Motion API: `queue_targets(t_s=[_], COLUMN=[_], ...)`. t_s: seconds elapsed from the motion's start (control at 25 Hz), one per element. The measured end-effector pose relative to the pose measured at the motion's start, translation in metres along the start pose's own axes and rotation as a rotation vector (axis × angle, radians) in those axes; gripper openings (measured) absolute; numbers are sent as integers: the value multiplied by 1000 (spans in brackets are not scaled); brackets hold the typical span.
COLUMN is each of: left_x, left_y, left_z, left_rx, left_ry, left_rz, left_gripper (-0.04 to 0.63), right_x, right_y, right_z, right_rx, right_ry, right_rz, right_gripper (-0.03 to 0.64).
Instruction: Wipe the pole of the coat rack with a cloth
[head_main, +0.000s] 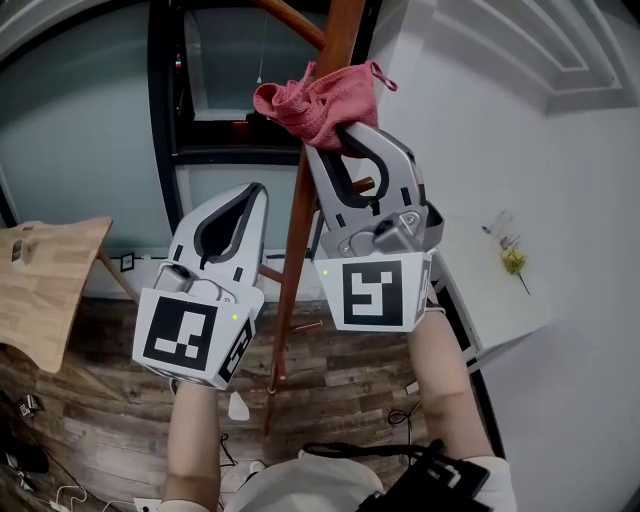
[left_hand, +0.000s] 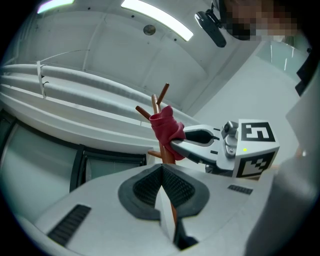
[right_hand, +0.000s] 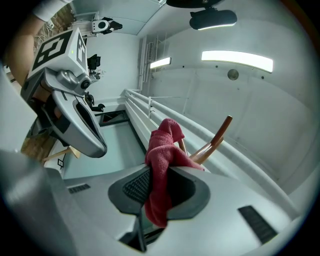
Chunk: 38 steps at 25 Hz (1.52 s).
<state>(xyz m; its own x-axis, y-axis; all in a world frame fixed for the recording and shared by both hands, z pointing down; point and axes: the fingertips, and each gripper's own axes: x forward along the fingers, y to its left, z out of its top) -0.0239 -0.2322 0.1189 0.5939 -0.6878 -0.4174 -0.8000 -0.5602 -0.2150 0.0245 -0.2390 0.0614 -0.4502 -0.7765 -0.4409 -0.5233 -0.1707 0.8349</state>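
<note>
The brown wooden coat rack pole (head_main: 300, 210) slants from the top centre down to the floor. A red cloth (head_main: 318, 98) is bunched against it high up, below a peg (head_main: 290, 18). My right gripper (head_main: 326, 138) is shut on the cloth and presses it to the pole's right side. In the right gripper view the cloth (right_hand: 162, 165) hangs out between the pads, with the pegs (right_hand: 218, 135) behind it. My left gripper (head_main: 257, 192) is shut with nothing in it, just left of the pole and lower than the cloth. The left gripper view shows the cloth (left_hand: 165, 127) and my right gripper (left_hand: 175, 143).
A light wooden tabletop (head_main: 50, 285) sits at the left. A dark-framed window (head_main: 165, 120) is behind the pole. A white ledge (head_main: 490, 300) with small items (head_main: 512, 258) stands at the right. Cables (head_main: 30, 460) lie on the wood floor.
</note>
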Motion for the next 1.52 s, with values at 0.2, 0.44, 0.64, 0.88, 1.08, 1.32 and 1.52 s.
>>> queue_targets(t_s=[0.2,0.44,0.64,0.88,1.08,1.32,1.52], left_x=[-4,-6,-9,-10,-11,-12,-12], left_y=[3,6,6,7,6,6,6], left_z=[-5,-9,-7,-11,-16,-22,-22], left_rx=[-1,-14,-16,-25,-33,-42,-39], left_ry=[9,17,23,36,47,56,62], left_rz=[7,14,16,17,12,12,13], left_gripper=[12,12,12,12,12,12,12], right_x=[-3,-3,-6,-8,-11,-13,-14], right_y=[9,15,20,27,33,39,42], right_z=[-4,-5,-5,-8,-11,-14,-14], right_rx=[3,19,32,30,28,40,49], right_ry=[11,1,10,29,49,51,43], right_rz=[13,21,33,55,73,82,81], right_gripper=[81,81,81,81,81,81,81])
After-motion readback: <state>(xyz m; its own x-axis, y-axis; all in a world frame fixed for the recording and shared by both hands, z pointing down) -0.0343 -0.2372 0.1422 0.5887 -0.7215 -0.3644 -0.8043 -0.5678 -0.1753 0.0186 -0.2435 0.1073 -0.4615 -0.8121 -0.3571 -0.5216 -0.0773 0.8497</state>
